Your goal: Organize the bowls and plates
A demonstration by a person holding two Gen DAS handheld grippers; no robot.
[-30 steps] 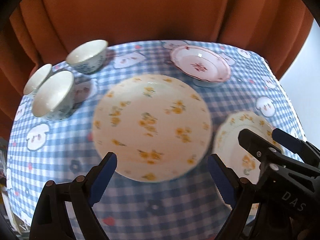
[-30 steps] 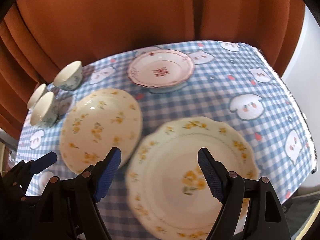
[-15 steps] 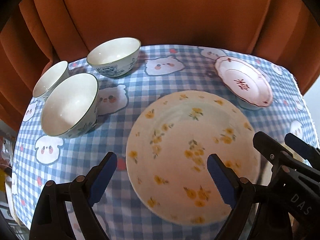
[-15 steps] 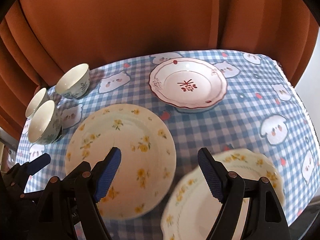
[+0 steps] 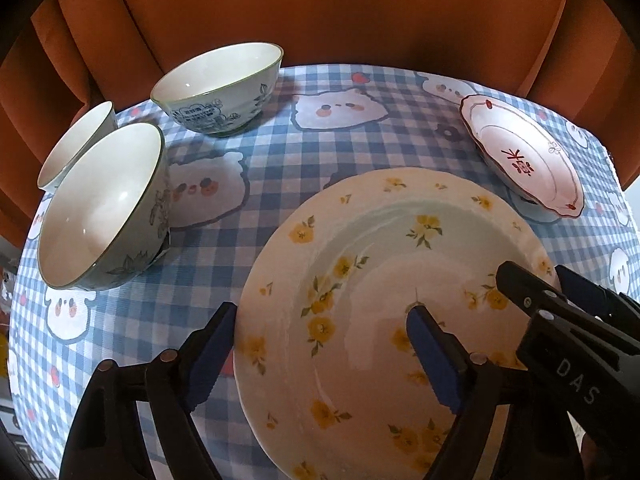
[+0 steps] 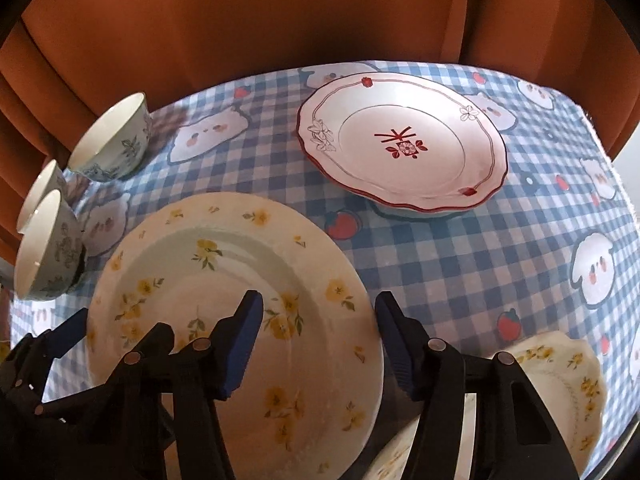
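A large cream plate with yellow flowers (image 5: pixel 380 280) lies on the checked tablecloth; it also shows in the right wrist view (image 6: pixel 224 304). My left gripper (image 5: pixel 324 344) is open and straddles the plate's left rim, one finger outside, one over the plate. My right gripper (image 6: pixel 320 336) is open and straddles its right rim. A second yellow-flowered plate (image 6: pixel 568 392) lies at the lower right, partly hidden. A red-trimmed white plate (image 6: pixel 404 140) sits at the back right. Three white bowls with green patterns (image 5: pixel 104 208) (image 5: pixel 220 84) (image 5: pixel 76 144) stand at the left.
An orange curtain (image 5: pixel 320 12) hangs close behind the table. The tablecloth (image 6: pixel 460 264) drops off at the right edge. The right gripper's body (image 5: pixel 568 328) shows in the left wrist view.
Both grippers have moved forward and down onto the large yellow-flowered plate; their fingers now straddle its opposite rims. The jaws have narrowed a little.
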